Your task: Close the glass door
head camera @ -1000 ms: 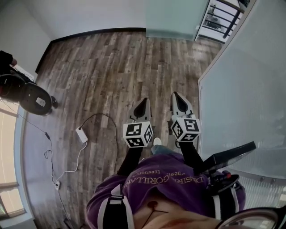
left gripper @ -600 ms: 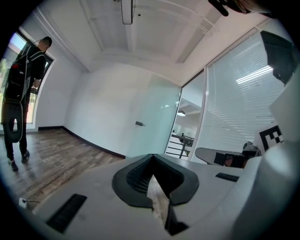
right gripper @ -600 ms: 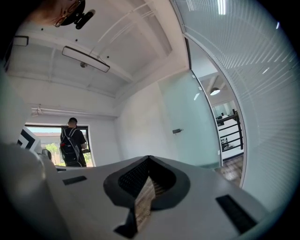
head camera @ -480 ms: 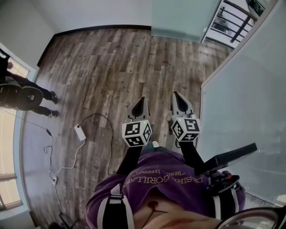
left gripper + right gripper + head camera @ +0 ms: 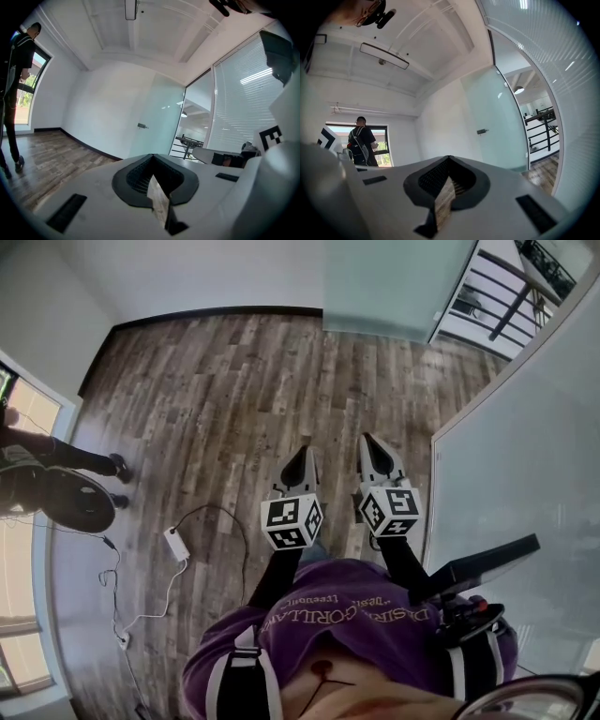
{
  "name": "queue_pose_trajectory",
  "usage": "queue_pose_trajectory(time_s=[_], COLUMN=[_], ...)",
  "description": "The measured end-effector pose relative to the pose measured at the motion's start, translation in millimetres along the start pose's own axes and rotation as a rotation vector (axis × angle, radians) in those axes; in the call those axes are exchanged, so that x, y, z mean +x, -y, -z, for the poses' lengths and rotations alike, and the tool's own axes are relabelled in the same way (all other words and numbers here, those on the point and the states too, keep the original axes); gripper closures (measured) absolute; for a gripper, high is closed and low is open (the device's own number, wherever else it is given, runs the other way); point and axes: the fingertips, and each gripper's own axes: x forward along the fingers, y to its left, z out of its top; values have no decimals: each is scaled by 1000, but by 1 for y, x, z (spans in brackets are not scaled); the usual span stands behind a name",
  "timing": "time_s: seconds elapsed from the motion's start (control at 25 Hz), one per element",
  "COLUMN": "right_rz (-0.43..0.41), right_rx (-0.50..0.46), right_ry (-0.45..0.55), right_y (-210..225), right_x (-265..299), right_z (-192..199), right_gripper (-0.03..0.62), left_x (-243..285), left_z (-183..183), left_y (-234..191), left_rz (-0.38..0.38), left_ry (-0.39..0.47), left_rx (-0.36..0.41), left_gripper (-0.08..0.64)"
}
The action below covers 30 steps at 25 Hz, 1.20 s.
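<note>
The white two-jaw left gripper (image 5: 302, 454), with its black-and-white marker cube, is being held out ahead of the purple-shirted body. The matching right gripper (image 5: 367, 440) is being carried just beside it, and the two are apart and roughly parallel. In the left gripper view the jaws are being kept pressed together, with nothing between them. The right gripper view is showing the same: tips meeting, nothing clamped.

The frosted pale-green glass door (image 5: 497, 119) is being seen far ahead, at the end of the room and well apart from both grippers. A small dark metal handle (image 5: 482, 132) is being shown partway up the pane. To the right of the pane an open gap is being left, and a black metal railing (image 5: 540, 125) is showing through it. A tall frosted glass wall (image 5: 525, 465) is being passed along on the right side.

A grey-brown wood-plank floor (image 5: 234, 390) is being crossed. A thin white cable (image 5: 141, 601) with a small white adapter is lying on it to the left. A dark-clothed person (image 5: 18, 70) is being seen by the window at the left.
</note>
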Motion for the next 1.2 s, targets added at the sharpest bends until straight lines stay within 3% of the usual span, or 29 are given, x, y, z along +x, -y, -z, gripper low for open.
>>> queue_pose_trajectory(time_s=[0.28,0.48,0.92,1.2], right_rz=[-8,-3,-7,-70], right_rx=[2,8,-4,-10], right_ry=[23,0,-42,-37], right_y=[-16,-24,-2,25], right_x=[98,145,207,293], right_z=[-18,-9,14,-4], right_gripper=[595,595,595,595], left_x=[60,91,142,222], left_z=[-41,-53,-38,-65], left_y=[-60,-94,-140,-159], left_rz=[12,42,-33,-53], left_ry=[8,-3,5,31], left_rx=[16,8,-65,-57], left_gripper=[558,558,558,558])
